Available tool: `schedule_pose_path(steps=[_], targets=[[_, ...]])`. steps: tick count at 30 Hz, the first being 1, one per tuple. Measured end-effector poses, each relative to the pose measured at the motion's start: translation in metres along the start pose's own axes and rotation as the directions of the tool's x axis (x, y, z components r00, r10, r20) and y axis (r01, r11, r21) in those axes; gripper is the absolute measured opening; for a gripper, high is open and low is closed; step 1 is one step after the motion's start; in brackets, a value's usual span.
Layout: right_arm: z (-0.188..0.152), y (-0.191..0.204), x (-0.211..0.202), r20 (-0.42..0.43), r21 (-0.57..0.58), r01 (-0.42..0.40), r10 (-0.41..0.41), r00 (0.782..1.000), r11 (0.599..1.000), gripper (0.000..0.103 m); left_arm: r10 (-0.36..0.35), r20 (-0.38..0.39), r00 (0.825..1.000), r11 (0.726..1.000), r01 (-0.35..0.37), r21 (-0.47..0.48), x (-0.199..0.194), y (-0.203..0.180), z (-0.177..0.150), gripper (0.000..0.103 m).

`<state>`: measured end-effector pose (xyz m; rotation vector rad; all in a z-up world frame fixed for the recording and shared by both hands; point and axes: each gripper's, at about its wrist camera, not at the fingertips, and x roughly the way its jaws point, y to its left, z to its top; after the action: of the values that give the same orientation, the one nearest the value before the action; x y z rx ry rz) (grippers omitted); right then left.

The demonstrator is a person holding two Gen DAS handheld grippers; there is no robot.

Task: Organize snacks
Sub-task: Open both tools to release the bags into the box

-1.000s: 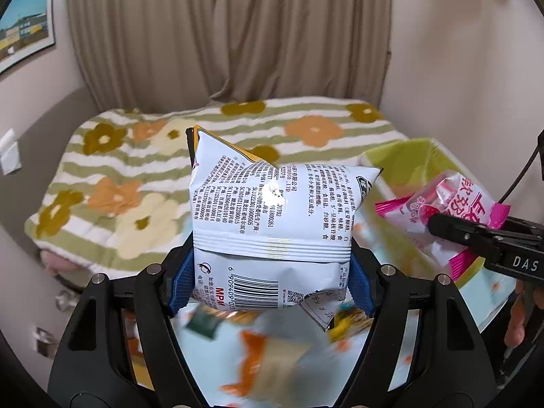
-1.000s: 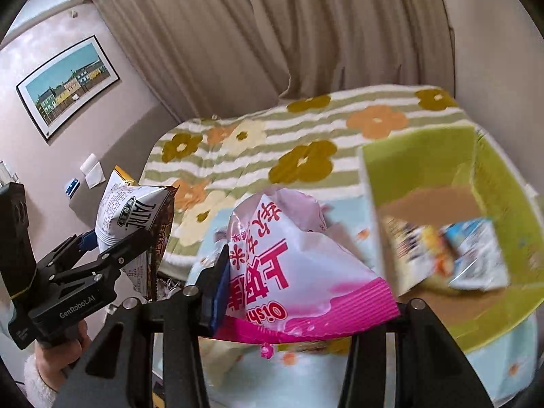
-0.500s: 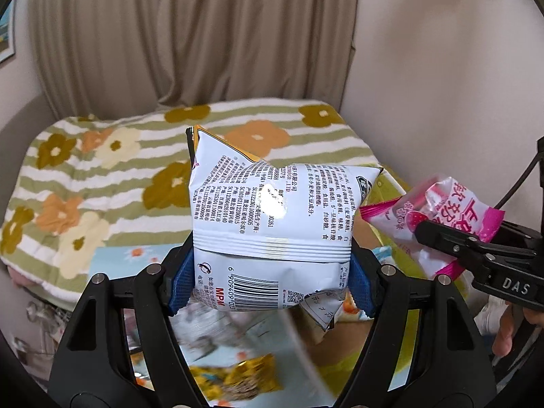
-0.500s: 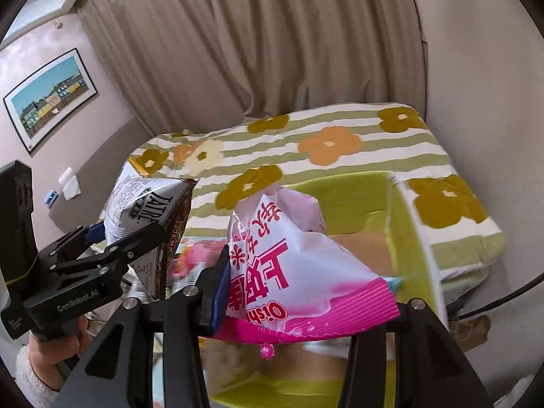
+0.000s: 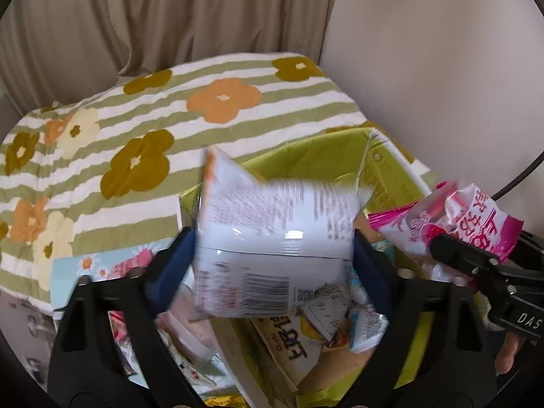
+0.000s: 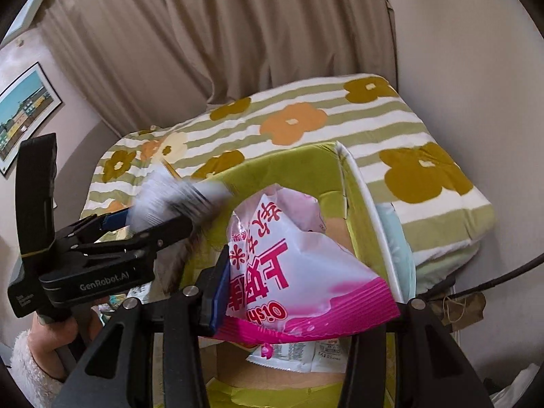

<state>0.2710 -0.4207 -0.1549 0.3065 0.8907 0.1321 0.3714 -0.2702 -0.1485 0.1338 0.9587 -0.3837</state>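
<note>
My left gripper (image 5: pixel 272 258) has opened; its blue pads stand a little apart from the white snack bag (image 5: pixel 272 234), which is blurred and tilting over the green box (image 5: pixel 316 153). Several snack packets (image 5: pixel 299 336) lie inside the box. My right gripper (image 6: pixel 306 292) is shut on a pink and white snack bag (image 6: pixel 299 272), held over the green box (image 6: pixel 295 163). The left gripper (image 6: pixel 163 227) and the blurred white bag (image 6: pixel 170 200) show at the left of the right wrist view. The pink bag (image 5: pixel 452 217) shows at the right of the left wrist view.
A bed with a striped flower blanket (image 5: pixel 153 129) lies behind the box. Loose snack packets (image 5: pixel 119 268) lie left of the box on a light blue cloth. A curtain (image 6: pixel 221 34) and a wall are beyond. A black cable (image 6: pixel 493 278) hangs at the right.
Both grippers have moved right, over the green box. My left gripper's jaws have opened and the white bag is slipping out, blurred. The right gripper still holds the pink bag.
</note>
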Motion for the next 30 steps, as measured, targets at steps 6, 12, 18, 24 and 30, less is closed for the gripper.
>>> schedule_pose_path(steps=[6, 12, 18, 24, 30], targets=[[0.0, -0.006, 0.005, -0.012, 0.017, 0.022, -0.022, 1.0, 1.0, 0.041, 0.025, -0.03, 0.999, 1.0, -0.025, 0.004, 0.001, 0.01, -0.011, 0.098], [0.003, -0.005, 0.011, -0.024, 0.008, 0.035, -0.035, 0.999, 0.999, 0.041, 0.044, -0.012, 0.999, 0.999, -0.045, -0.009, -0.017, 0.023, -0.029, 0.098], [0.011, -0.001, 0.021, -0.038, 0.007, 0.038, -0.037, 0.999, 0.999, 0.042, 0.05, -0.015, 0.999, 0.998, -0.051, -0.032, -0.023, 0.033, -0.036, 0.098], [0.016, 0.005, 0.025, 0.004, -0.028, 0.07, -0.07, 0.998, 0.997, 0.094, 0.054, -0.003, 0.999, 0.997, -0.054, -0.047, -0.032, 0.036, -0.043, 0.098], [0.003, 0.008, 0.007, 0.026, -0.04, 0.052, -0.051, 0.998, 0.998, 0.096, 0.053, -0.001, 0.999, 0.996, -0.053, -0.069, -0.042, 0.039, -0.055, 0.098]])
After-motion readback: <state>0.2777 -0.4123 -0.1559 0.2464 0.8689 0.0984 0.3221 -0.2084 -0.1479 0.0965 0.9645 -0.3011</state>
